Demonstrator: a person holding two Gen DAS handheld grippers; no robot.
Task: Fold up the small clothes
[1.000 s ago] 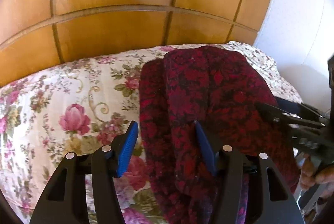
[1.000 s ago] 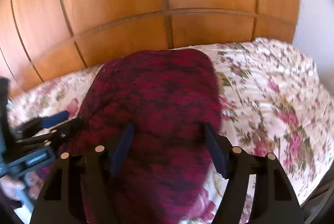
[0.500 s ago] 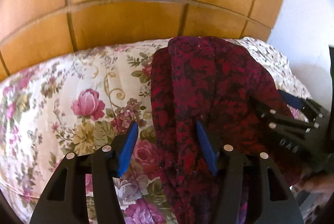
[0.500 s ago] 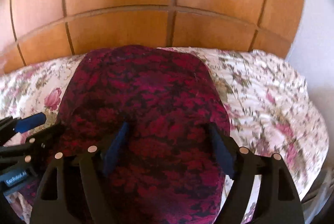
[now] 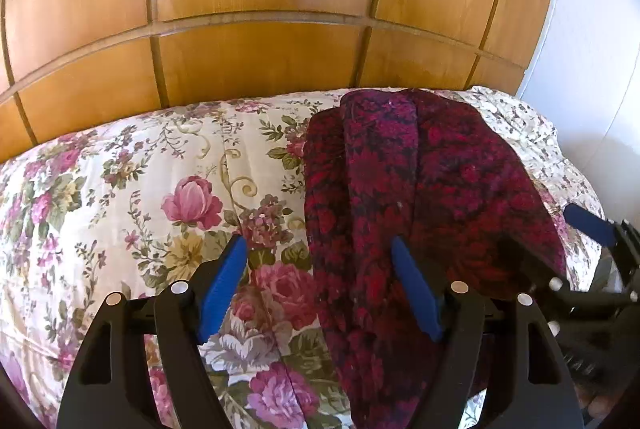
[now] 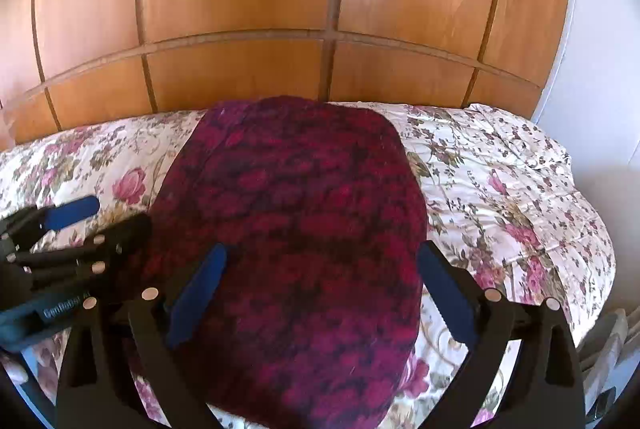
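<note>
Garment: dark red patterned cloth (image 6: 296, 241), folded, lying on the bed.
Left gripper (image 5: 320, 285): jaws just widened, wide apart, gripping nothing; cloth's left edge lies between them.
Right gripper (image 6: 324, 293): jaws just widened, straddling the cloth, not pressing.
Left view only: lengthwise folds.
Right view only: cloth's right edge.
Bed: floral quilt (image 5: 120, 189).
Room: wooden panelling (image 6: 248, 9), white wall (image 5: 592, 41).

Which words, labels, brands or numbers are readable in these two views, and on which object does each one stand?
"GenRobot AI": white letters on the black body of the left gripper, seen at the left edge of the right wrist view; the last letters are blurred, so this reading is partly uncertain.
No other text: none on the dark red garment, the floral bedspread or the wooden headboard.
</note>
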